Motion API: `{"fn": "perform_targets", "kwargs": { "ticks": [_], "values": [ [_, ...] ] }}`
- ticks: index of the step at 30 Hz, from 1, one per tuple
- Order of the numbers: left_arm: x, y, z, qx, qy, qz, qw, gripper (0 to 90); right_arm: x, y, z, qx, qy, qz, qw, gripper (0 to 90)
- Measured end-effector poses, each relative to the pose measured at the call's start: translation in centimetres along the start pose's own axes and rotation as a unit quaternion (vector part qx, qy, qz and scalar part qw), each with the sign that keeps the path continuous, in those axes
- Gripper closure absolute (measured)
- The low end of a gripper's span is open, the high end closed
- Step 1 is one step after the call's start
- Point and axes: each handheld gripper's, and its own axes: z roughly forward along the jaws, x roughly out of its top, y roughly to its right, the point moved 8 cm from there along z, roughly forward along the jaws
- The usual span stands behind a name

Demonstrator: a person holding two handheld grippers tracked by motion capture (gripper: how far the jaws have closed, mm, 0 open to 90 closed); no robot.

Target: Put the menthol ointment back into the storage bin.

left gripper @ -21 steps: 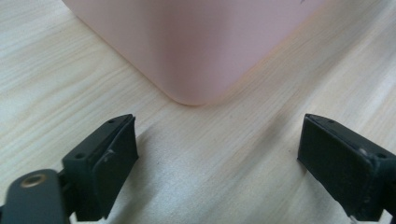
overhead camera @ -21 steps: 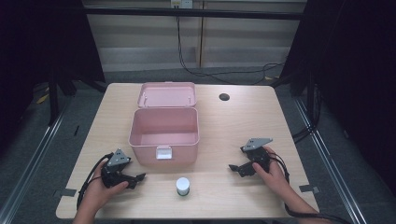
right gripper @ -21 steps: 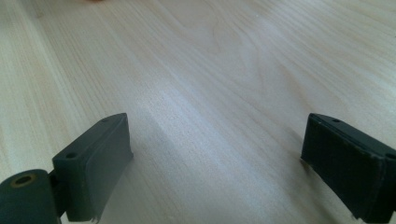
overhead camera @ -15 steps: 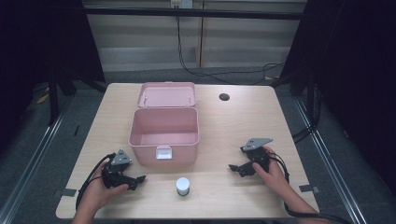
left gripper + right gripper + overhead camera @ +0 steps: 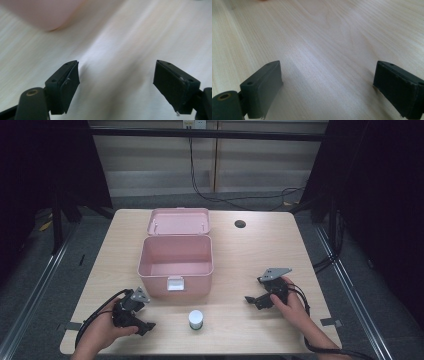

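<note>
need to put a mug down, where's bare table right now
Widest bare patch: right of the open pink plastic box, between it, the dark round hole and the right tool. A narrower bare strip runs left of the box. It is crowded at the front, where the small white-capped jar sits between the left tool and the right one.

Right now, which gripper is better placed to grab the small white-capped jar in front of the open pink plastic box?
Left, probably: the left gripper sits nearer the jar than the right gripper, jaws open toward it.
</note>
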Motion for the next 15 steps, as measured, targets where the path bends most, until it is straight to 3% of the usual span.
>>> {"fn": "perform_targets", "kwargs": {
  "ticks": [1, 3, 7, 10, 13, 15],
  "values": [
    [0.0, 0.0, 0.0, 0.000, 0.000, 0.000, 1.0000, 20.6, 0.0, 0.0, 0.0, 0.000, 0.000, 0.000, 1.0000, 7.6],
    [0.7, 1.3, -0.2, -0.014, -0.026, 0.023, 0.9993, 20.6, 0.0, 0.0, 0.0, 0.000, 0.000, 0.000, 1.0000, 7.6],
    [1.6, 2.4, -0.3, -0.023, -0.036, 0.047, 0.9980, 20.6, 0.0, 0.0, 0.0, 0.000, 0.000, 0.000, 1.0000, 7.6],
    [2.7, 3.7, 0.0, -0.037, -0.053, 0.069, 0.9955, 20.9, 0.0, 0.0, 0.0, 0.000, 0.000, 0.000, 1.0000, 7.6],
    [3.2, 4.4, 0.2, -0.044, -0.062, 0.076, 0.9942, 21.7, 0.0, 0.0, 0.0, 0.000, 0.000, 0.000, 1.0000, 7.6],
    [3.8, 5.3, 0.6, -0.048, -0.084, 0.092, 0.9911, 22.7, 0.0, 0.0, 0.0, 0.000, 0.000, 0.000, 1.0000, 7.6]
  ]
}}
